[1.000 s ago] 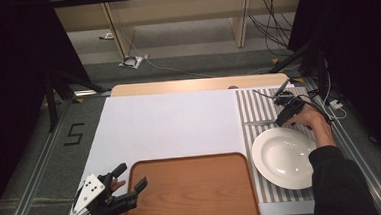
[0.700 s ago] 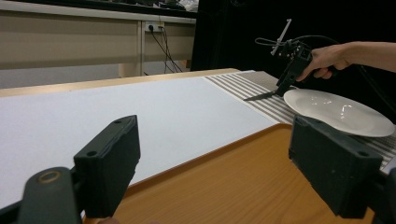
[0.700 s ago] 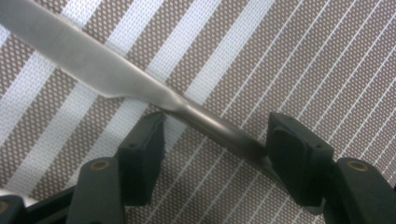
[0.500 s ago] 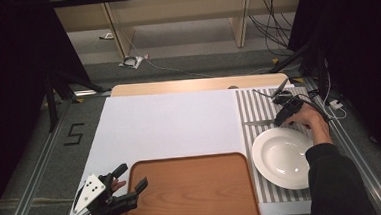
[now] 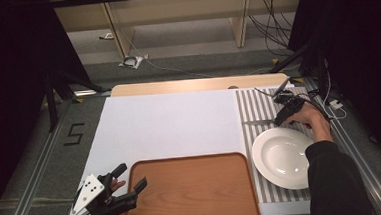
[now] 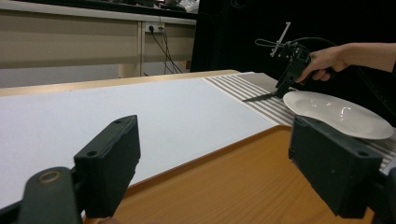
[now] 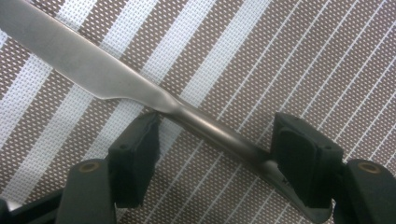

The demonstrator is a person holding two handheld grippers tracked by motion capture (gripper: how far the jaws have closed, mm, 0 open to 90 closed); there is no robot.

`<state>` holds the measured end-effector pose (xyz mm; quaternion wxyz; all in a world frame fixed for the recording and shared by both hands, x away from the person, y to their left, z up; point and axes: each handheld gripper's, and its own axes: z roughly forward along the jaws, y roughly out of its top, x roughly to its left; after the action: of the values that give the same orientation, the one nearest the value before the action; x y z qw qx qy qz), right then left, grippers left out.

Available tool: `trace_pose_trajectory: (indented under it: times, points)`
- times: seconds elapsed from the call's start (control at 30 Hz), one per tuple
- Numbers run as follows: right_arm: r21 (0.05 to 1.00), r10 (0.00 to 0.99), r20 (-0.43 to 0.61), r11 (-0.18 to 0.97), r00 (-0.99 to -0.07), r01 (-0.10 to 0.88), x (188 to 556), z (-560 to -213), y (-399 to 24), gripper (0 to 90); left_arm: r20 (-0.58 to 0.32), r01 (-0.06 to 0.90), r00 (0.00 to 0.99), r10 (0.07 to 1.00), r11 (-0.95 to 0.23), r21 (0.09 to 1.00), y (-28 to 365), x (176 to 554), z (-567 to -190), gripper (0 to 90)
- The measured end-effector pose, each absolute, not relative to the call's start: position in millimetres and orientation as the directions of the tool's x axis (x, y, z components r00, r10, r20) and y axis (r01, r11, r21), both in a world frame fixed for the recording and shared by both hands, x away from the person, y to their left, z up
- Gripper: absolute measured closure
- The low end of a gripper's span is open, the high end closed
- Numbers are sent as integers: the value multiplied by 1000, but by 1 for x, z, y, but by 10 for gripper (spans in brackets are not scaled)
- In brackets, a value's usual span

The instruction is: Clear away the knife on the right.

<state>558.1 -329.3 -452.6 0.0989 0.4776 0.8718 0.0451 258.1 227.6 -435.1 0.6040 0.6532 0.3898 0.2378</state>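
Right gripper view: the right claw (image 7: 215,154) straddles, jaws apart, a slick, stiff steel knife (image 7: 93,70) lying on the striped mat (image 7: 303,56) at the plate's (image 5: 281,157) twelve o'clock; grab its handle.

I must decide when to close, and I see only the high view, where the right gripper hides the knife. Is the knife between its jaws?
Observer: Yes. In the right gripper view the knife lies flat on the striped mat and crosses diagonally between the jaws of the right gripper, which stand open, not clamped.
Operator: Which part of the knife is between them?
Observer: The handle. The neck, where the blade begins, lies by one jaw, and the handle runs to the other.
Operator: Does the left gripper hold something?
Observer: No. In the left gripper view the left gripper has its jaws wide apart, with bare wood of the tray between them.
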Motion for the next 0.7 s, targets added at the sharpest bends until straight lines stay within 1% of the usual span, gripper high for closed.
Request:
trace_pose_trajectory:
  times: [0.03, 0.07, 0.17, 0.2, 0.23, 0.27, 0.47, 0.57, 0.7]
  points:
    - [172, 843, -127, 537, -523, 826, 558, -452, -329, 351, -161, 222, 581, 798, 35, 974, 228, 258, -435, 167]
    - [169, 848, -110, 530, -519, 831, 558, -452, -330, 388, -160, 221, 581, 798, 35, 975, 228, 258, -435, 167]
    - [173, 861, -79, 509, -503, 843, 558, -452, -331, 399, -157, 217, 582, 798, 33, 976, 226, 257, -435, 169]
    - [174, 862, -79, 507, -501, 844, 558, -452, -331, 403, -150, 214, 584, 798, 27, 976, 226, 257, -435, 169]
    - [172, 861, -78, 509, -503, 843, 557, -451, -330, 445, -150, 214, 584, 797, 27, 977, 226, 257, -435, 169]
    - [172, 861, -78, 509, -503, 843, 557, -451, -330, 445, -152, 215, 585, 797, 28, 976, 226, 257, -435, 169]
    - [152, 838, -109, 546, -535, 824, 557, -450, -323, 513, -151, 214, 585, 797, 28, 976, 226, 256, -435, 169]
    - [144, 842, -85, 539, -532, 830, 557, -449, -322, 575, -153, 217, 584, 797, 28, 976, 226, 257, -435, 170]
    - [142, 834, -94, 552, -544, 822, 557, -450, -320, 601, -152, 216, 585, 797, 28, 976, 225, 256, -435, 170]
